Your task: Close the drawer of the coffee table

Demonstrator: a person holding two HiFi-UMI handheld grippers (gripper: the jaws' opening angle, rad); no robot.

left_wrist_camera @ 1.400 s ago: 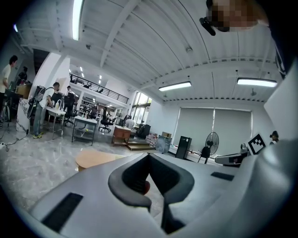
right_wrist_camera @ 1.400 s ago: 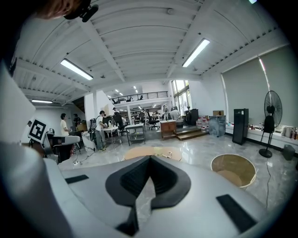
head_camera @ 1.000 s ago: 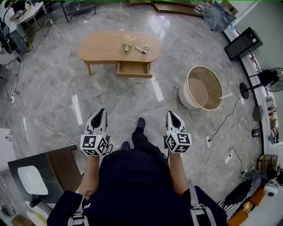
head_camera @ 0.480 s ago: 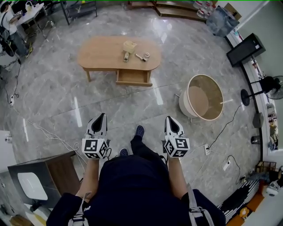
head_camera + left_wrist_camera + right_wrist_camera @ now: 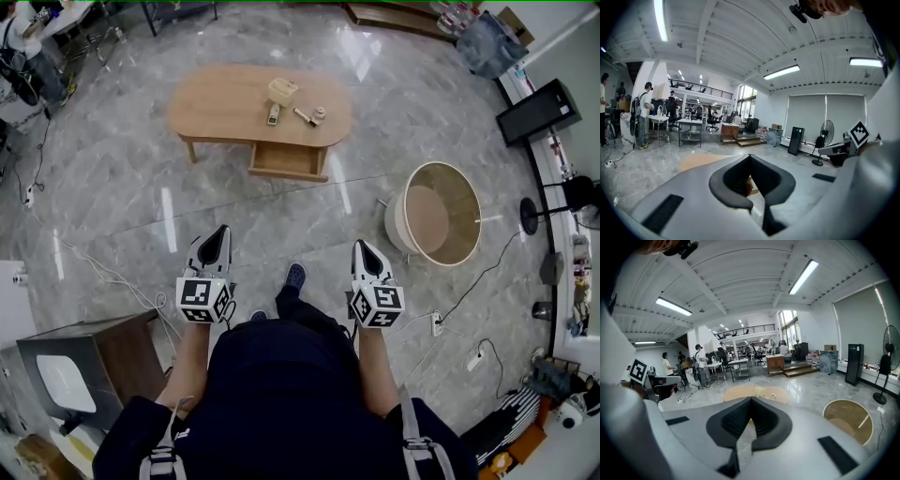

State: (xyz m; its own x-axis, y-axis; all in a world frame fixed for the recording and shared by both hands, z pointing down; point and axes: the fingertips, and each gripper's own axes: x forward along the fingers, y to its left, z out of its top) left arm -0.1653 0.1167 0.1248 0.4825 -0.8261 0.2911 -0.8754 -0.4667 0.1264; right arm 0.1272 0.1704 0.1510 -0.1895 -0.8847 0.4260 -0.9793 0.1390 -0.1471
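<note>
An oval wooden coffee table (image 5: 220,103) stands across the floor, far ahead of me. Its drawer (image 5: 289,161) is pulled out on the near side, right of centre. My left gripper (image 5: 221,232) and right gripper (image 5: 361,246) are held low in front of the person's body, well short of the table, both pointing toward it. Each has its jaws shut with nothing between them. In the left gripper view the left gripper (image 5: 750,157) hides most of the table (image 5: 698,161). In the right gripper view the table (image 5: 740,391) shows beyond the right gripper (image 5: 751,399).
A small wooden box (image 5: 282,91), a remote (image 5: 273,114) and small items (image 5: 312,115) lie on the tabletop. A round wooden tub (image 5: 434,212) stands to the right. A dark cabinet (image 5: 84,361) is at the near left. Cables and a power strip (image 5: 437,324) lie on the marble floor.
The person has stepped a little and the view has shifted slightly. Both grippers stay shut in front of the body. The drawer is still pulled out.
</note>
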